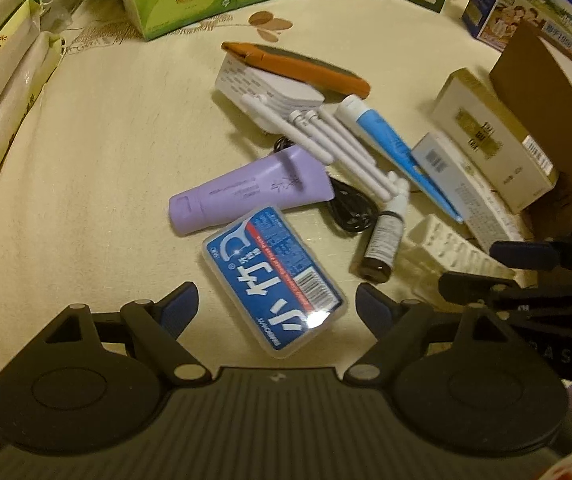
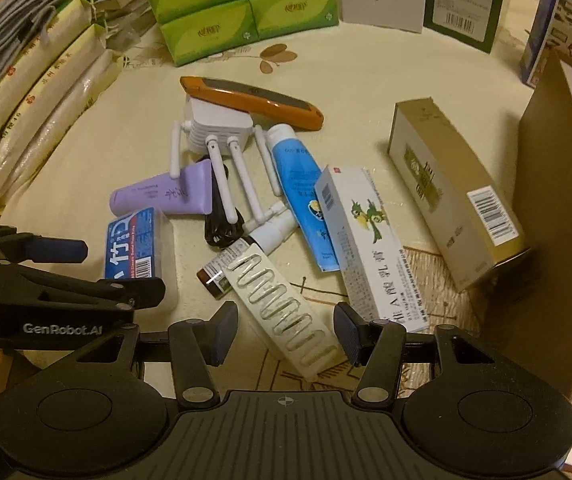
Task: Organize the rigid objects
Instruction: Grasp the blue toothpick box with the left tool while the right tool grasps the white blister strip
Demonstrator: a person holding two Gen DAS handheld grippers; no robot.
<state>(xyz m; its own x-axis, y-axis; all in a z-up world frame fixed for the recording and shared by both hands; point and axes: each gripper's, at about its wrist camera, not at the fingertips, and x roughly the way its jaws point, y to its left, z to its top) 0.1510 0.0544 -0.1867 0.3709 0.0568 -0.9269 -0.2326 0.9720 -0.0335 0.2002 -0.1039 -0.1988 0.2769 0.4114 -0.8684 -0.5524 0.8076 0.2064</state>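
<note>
Blue-padded jaws on the left gripper (image 1: 276,304) are spread wide around the floss box (image 1: 274,280) without touching it, so I'd square up to its long sides before squeezing. Right gripper (image 2: 286,330) is half-spread, nothing pinched, over the clear blister tray (image 2: 284,314); ointment carton (image 2: 369,240) just right, purple tube (image 2: 164,196) farther out.

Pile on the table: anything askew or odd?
Yes. The orange utility knife rests tilted on the white router, whose antennas splay over the purple tube and black cable. The blue tube is partly under the white carton. Nothing looks spilled or broken.
</note>
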